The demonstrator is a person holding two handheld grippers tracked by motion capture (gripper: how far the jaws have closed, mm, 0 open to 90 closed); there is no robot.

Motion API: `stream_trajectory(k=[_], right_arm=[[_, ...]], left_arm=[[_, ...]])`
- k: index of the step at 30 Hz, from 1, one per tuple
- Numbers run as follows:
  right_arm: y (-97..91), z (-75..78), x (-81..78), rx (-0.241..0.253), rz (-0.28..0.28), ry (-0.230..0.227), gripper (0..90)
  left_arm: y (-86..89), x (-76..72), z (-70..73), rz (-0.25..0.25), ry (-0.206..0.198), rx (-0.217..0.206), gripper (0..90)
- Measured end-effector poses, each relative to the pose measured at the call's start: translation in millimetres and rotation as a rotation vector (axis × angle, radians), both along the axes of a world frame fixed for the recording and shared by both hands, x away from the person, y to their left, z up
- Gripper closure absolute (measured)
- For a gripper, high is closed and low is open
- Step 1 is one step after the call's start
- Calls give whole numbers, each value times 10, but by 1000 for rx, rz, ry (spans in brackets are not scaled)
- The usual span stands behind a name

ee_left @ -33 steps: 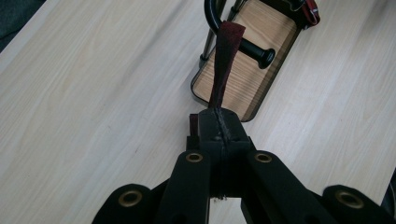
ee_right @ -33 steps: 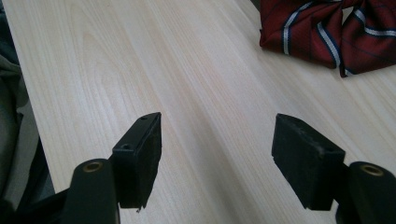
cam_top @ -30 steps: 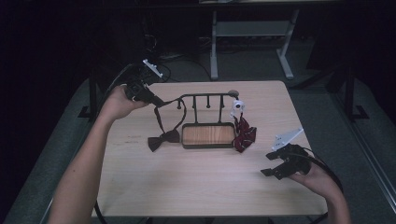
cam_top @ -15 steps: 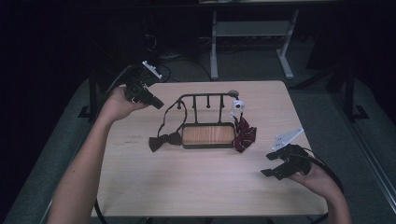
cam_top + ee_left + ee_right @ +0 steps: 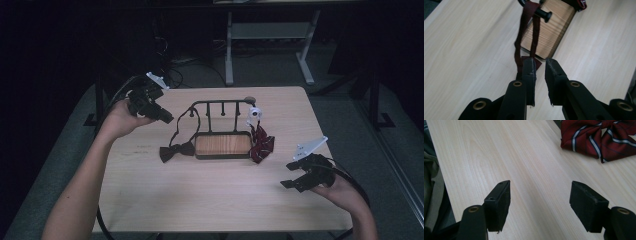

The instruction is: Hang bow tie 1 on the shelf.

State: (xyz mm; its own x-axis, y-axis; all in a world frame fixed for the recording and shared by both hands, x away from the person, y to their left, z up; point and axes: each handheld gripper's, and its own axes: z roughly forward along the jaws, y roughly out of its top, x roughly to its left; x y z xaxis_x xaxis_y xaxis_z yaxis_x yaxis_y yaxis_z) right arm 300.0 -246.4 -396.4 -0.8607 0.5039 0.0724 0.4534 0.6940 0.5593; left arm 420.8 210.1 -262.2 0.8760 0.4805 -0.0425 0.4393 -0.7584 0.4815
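Left hand-held gripper [image 5: 167, 119] has withdrawn; no writing legible.

Counter [image 5: 200, 195]: pale wood grain. Rack [image 5: 220, 107]: black metal, brown wood-grain base. Bow tie [image 5: 176, 151] on rack's left: dark maroon, plain. Bow tie [image 5: 599, 137] on its right: red with white and navy stripes. Both grippers' jaws: black.

High view looking forward and down over whole table [image 5: 210, 200]. My left gripper view riding close, facing along jaws toward rack's wooden base [image 5: 551, 30], shared with high view. My right gripper view skimming low, facing striped bow tie [image 5: 599, 137], likewise shared.
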Motion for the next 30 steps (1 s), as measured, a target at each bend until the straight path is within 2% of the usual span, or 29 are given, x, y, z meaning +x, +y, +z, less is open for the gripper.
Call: stream_trajectory(k=[6,17,30], right_arm=[[-27,1,-1,-1,-11,2,326],[-61,-1,6,-5,-25,0,321],[-83,9,1,-4,-34,1,316]], left_arm=[[14,-126,-30,-7,-17,-25,731],[125,-275,-203,3,-14,-36,657],[174,-439,-337,-4,-37,-47,543]])
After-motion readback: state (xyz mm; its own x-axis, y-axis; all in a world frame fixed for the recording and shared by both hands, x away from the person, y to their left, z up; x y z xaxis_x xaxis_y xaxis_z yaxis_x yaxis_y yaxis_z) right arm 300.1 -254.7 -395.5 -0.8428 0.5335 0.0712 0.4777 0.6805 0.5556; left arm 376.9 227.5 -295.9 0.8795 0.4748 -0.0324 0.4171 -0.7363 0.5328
